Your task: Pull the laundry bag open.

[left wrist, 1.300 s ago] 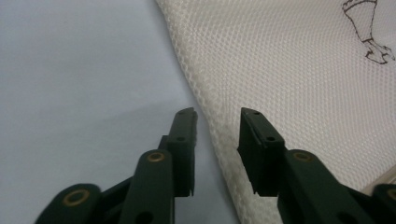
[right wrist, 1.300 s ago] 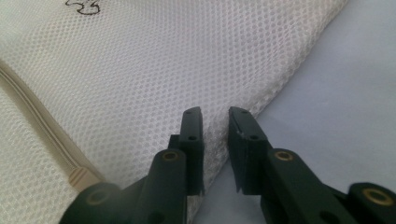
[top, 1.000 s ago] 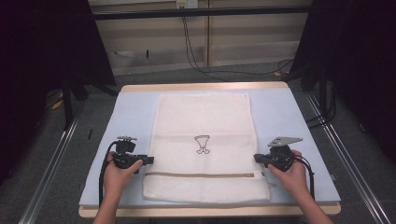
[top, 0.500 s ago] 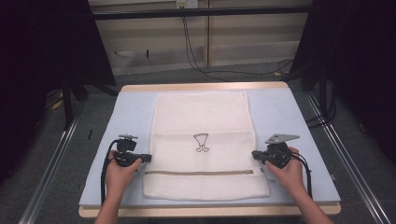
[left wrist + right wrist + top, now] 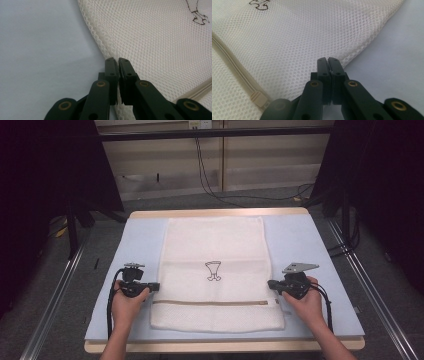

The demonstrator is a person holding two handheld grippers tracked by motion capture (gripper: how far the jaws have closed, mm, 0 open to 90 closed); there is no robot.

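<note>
Left gripper (image 5: 156, 286): we had its jaws pressed together on the left edge of the mesh bag (image 5: 216, 270), just above the zip line; in the left gripper view (image 5: 117, 60) the hem ran between the closed tips.
Mesh bag: it lay flat and spread along the middle of the table (image 5: 320, 245), its long sides running away from us, a small dark drawing (image 5: 213, 271) near its centre.
Zip (image 5: 210, 303): a tan band crossed the bag near our end; its end tab (image 5: 258, 98) showed in the right gripper view.
Handling: we judged the bag light, soft and limp, an open net that would sag and fold between two holds, so the seamed side edges looked the firmest places to pinch.
Right gripper (image 5: 270, 284): its jaws were closed too, at the bag's right edge; the right gripper view (image 5: 328, 60) suggested they pinched the hem, though we could not see the cloth between them.
</note>
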